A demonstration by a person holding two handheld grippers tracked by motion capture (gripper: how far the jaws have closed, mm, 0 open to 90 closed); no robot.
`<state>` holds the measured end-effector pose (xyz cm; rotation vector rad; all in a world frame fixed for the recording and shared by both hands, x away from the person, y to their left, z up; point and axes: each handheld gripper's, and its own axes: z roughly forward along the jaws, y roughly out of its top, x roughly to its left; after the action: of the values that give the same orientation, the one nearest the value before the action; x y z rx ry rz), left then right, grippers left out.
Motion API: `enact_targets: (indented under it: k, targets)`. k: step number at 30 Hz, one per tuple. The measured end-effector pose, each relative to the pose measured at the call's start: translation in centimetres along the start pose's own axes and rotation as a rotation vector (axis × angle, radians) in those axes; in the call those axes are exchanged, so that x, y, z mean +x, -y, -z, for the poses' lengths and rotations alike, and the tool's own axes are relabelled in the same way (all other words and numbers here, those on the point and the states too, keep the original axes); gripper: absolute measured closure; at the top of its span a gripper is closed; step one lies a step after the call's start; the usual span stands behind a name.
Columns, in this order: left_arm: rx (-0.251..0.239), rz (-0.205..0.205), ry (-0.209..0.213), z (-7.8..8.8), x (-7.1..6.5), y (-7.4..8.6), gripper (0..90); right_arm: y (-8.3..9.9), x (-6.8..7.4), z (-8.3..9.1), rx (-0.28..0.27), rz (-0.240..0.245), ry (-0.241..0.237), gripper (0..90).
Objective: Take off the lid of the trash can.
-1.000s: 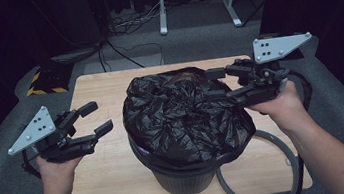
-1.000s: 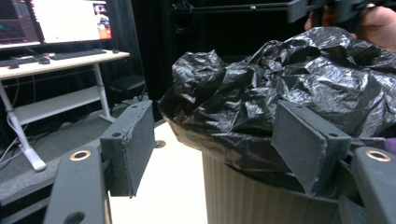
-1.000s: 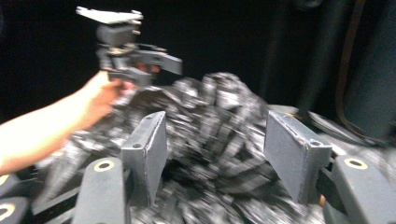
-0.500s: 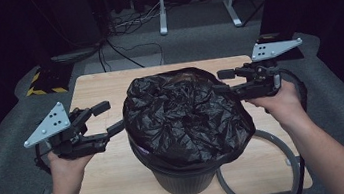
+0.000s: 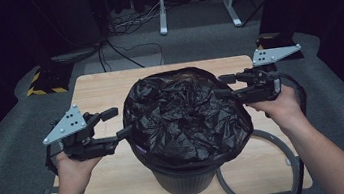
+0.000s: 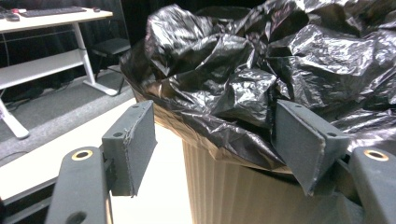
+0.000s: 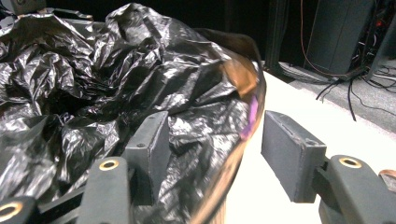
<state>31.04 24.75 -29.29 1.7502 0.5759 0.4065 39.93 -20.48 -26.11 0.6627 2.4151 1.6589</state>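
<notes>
A crumpled black trash bag bulges out of a dark ribbed bin standing on the wooden table. My left gripper is open at the bin's left rim. In the left gripper view its jaws straddle the bag's edge and the bin wall without pressing. At the right rim my right gripper is also open. In the right gripper view one jaw lies over the bag and the other outside the rim.
A grey ring lies on the table at the bin's near right. Cables and desk legs stand on the dark floor beyond the table. Bare tabletop shows left of and behind the bin.
My left gripper has moved right and forward until its jaws reach the bin's left rim. My right gripper has sunk and come in to the right rim.
</notes>
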Motion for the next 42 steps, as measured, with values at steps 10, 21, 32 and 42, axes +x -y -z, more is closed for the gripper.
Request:
enact_targets:
  k: [10,21,32,42]
  targets:
    - [0.027,0.012,-0.001,0.5,0.4,1.2,33.0,1.4,-0.8,0.7,0.007,-0.034,0.008,48.0]
    - [0.003,-0.012,0.043,0.7,0.3,2.0,32.7,2.1,-0.8,1.7,-0.028,-0.029,0.021,50.6]
    - [0.033,-0.017,0.083,0.8,0.1,2.8,32.8,4.9,-0.6,2.2,0.017,-0.043,0.046,50.9]
    - [0.121,-0.057,0.12,-0.2,-0.5,4.1,32.8,5.7,-0.4,2.3,-0.009,-0.051,0.057,46.6]
